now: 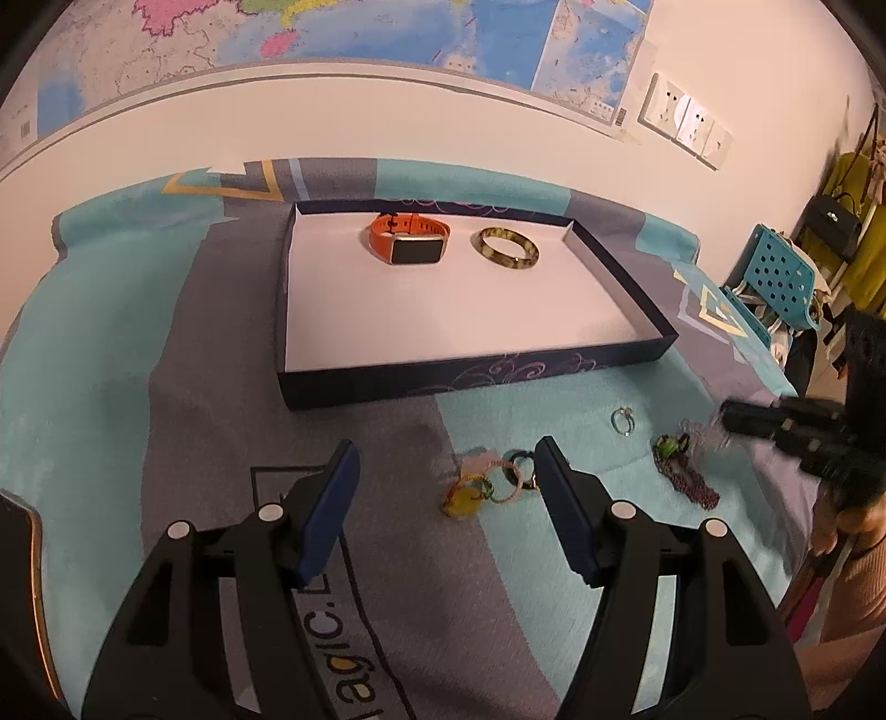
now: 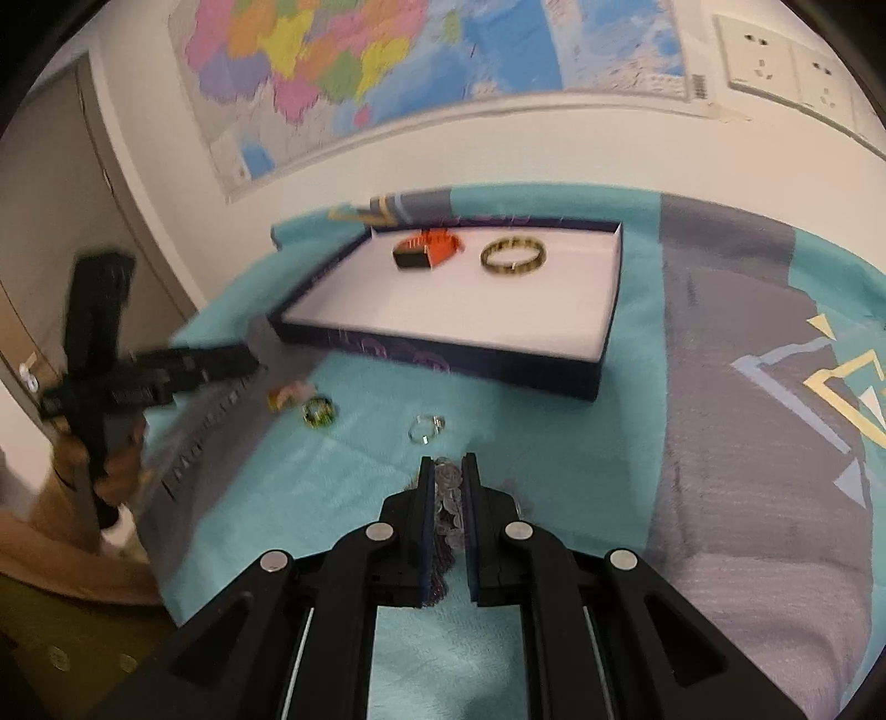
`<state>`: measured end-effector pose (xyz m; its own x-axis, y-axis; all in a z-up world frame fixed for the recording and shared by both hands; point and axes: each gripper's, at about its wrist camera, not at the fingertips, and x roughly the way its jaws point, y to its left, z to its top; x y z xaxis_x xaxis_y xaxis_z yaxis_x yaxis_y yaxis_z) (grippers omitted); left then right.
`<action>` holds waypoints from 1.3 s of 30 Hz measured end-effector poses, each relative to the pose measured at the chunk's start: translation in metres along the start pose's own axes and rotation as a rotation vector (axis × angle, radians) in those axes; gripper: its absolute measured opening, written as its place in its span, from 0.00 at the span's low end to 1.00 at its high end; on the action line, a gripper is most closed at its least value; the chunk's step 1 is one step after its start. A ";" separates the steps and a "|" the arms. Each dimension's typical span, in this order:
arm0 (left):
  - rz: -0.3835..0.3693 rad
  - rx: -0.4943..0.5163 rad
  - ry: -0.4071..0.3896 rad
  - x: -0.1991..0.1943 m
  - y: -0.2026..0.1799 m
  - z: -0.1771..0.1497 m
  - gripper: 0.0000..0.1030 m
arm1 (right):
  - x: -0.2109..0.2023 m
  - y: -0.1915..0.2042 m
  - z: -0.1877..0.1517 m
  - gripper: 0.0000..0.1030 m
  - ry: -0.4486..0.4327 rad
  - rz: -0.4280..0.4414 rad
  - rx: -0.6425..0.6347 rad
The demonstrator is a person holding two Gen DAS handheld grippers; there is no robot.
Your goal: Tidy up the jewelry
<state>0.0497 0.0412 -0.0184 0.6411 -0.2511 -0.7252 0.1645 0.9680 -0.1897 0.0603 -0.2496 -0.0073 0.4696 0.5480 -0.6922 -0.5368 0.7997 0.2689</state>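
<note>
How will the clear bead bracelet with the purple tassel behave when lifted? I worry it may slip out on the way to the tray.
Probably floppy: the clear bead bracelet bunches loosely between the right gripper fingers. Its purple tassel hangs limp, so it may swing. The smooth beads look slippery; a pinch on few beads could slide.

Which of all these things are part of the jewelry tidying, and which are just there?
Part of the job:
tray
orange watch
gold bangle
silver ring
clear bead bracelet, in the right gripper
colored bands

Just there:
wall map
power sockets
blue chair
</note>
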 end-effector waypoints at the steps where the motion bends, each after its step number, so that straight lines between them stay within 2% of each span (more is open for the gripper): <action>1: 0.000 0.004 0.004 0.001 0.000 -0.002 0.63 | -0.005 -0.001 0.002 0.08 -0.017 0.002 0.006; 11: -0.005 0.062 0.012 -0.003 -0.007 -0.017 0.63 | -0.034 -0.001 0.023 0.08 -0.132 0.022 0.038; 17: -0.004 0.084 0.023 -0.001 -0.010 -0.024 0.63 | -0.032 -0.001 0.028 0.08 -0.139 0.029 0.043; 25: 0.012 0.118 0.052 0.015 -0.017 -0.022 0.56 | -0.025 0.002 0.030 0.08 -0.132 0.049 0.047; 30: 0.041 0.177 0.019 0.015 -0.029 -0.019 0.46 | -0.021 0.002 0.029 0.08 -0.122 0.057 0.058; 35: 0.027 0.243 0.007 0.019 -0.043 -0.014 0.22 | -0.017 0.001 0.027 0.08 -0.111 0.067 0.068; 39: 0.023 0.265 0.026 0.026 -0.046 -0.015 0.16 | -0.014 -0.001 0.025 0.08 -0.104 0.070 0.074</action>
<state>0.0475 -0.0103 -0.0381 0.6283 -0.2255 -0.7445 0.3426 0.9395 0.0046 0.0717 -0.2521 0.0190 0.5048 0.6227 -0.5978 -0.5197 0.7722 0.3656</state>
